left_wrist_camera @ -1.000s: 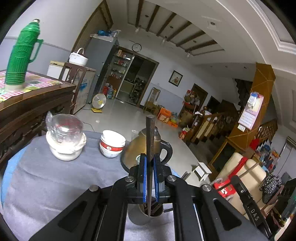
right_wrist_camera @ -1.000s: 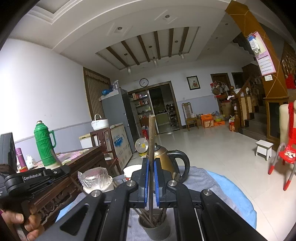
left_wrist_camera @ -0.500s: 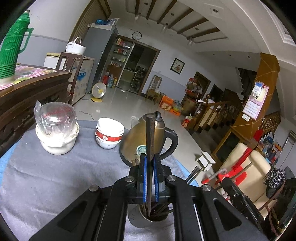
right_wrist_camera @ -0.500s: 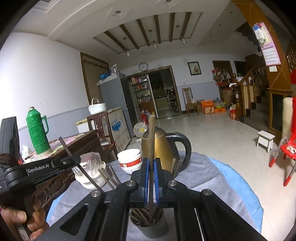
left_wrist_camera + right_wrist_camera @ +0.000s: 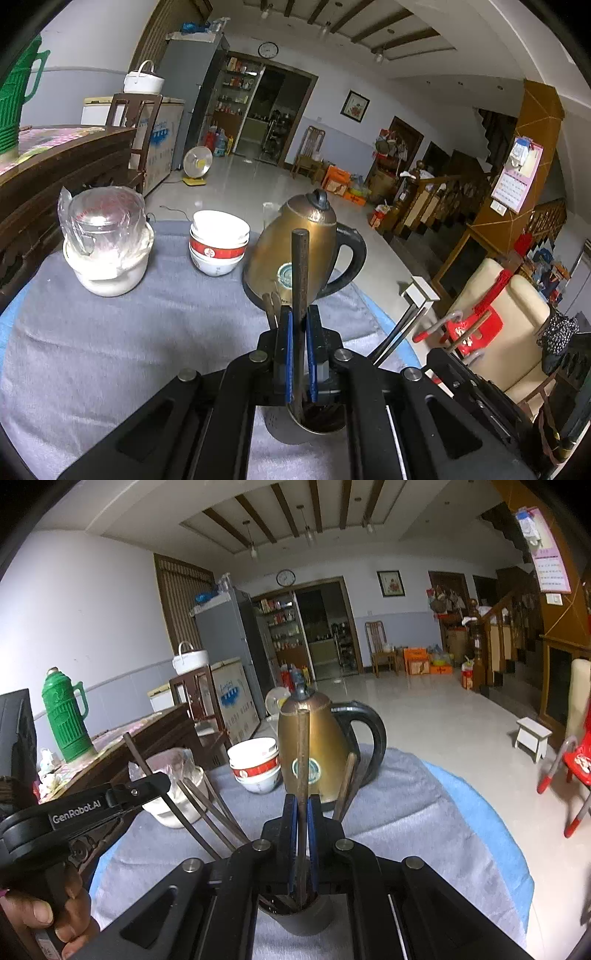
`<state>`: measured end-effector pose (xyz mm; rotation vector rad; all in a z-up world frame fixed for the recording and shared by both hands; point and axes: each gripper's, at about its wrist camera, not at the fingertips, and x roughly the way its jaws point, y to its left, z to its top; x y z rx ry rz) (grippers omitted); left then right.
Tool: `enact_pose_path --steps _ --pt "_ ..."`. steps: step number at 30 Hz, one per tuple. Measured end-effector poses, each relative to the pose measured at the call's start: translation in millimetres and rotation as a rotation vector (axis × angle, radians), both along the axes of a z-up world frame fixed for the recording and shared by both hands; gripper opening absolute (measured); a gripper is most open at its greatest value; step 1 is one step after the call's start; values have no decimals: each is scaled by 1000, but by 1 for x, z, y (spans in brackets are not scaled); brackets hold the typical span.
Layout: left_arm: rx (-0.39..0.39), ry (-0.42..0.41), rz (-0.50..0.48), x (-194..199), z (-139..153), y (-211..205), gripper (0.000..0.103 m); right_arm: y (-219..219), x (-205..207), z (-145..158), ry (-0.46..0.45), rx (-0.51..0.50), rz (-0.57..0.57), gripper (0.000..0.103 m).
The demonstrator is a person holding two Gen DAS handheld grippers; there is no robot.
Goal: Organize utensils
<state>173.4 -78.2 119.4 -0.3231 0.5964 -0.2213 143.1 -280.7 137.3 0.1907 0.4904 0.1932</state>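
Note:
In the left wrist view my left gripper (image 5: pixel 299 321) is shut on a dark chopstick (image 5: pixel 300 273) that stands upright, its lower end inside a grey cup (image 5: pixel 291 430) on the table. Other chopsticks (image 5: pixel 271 308) stick out of the same cup. In the right wrist view my right gripper (image 5: pixel 302 805) is shut on a brown chopstick (image 5: pixel 303 757), whose lower end also reaches into the grey cup (image 5: pixel 306 921). Several chopsticks (image 5: pixel 210 816) lean left out of the cup. The left gripper (image 5: pixel 147 786), held by a hand (image 5: pixel 48 923), grips its slanted chopstick (image 5: pixel 140 753).
A brass kettle (image 5: pixel 295 251) with a black handle stands just behind the cup. Stacked red-and-white bowls (image 5: pixel 218 240) and a plastic-wrapped jar (image 5: pixel 107 236) sit further left on the grey cloth (image 5: pixel 110 350). A green thermos (image 5: pixel 64 716) stands on a wooden cabinet at the left.
Both grippers have come down and tipped forward with their chopsticks, closer to the cup. The left gripper now shows larger and nearer at the left of the right wrist view.

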Motion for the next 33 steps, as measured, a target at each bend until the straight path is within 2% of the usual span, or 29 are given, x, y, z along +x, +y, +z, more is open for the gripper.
enact_pose_path --steps 6,9,10,11,13,15,16,17,18,19,24,29,33 --pt "27 47 -22 7 -9 -6 7 5 15 -14 86 -2 21 6" --pt "16 75 -20 6 -11 -3 9 5 18 -20 125 10 39 7" --pt "8 69 -12 3 -9 -1 15 4 17 -19 127 10 34 8" --pt "-12 49 4 -4 -3 6 27 1 13 -15 116 8 13 8" --pt "-42 6 31 -15 8 17 40 -4 6 -6 85 1 -24 10" --pt "-38 -26 54 -24 16 25 45 -10 -4 4 56 6 -58 21" --pt "-31 -39 70 -31 20 30 52 -12 -9 8 44 10 -72 26" --pt "-25 -44 81 -35 22 34 58 -15 -15 11 32 16 -83 42" --pt "-17 -44 88 -39 22 37 59 -17 -21 13 19 25 -90 69" --pt "-5 -40 93 -42 22 38 62 -18 -28 14 0 33 -100 76" --pt "77 13 107 -62 0 45 69 -19 -58 8 -1 54 -102 77" --pt "106 113 84 -72 -37 47 70 -8 -76 -18 69 26 -72 77" --pt "132 158 72 -78 -55 44 70 -3 -84 -37 130 16 -51 77"
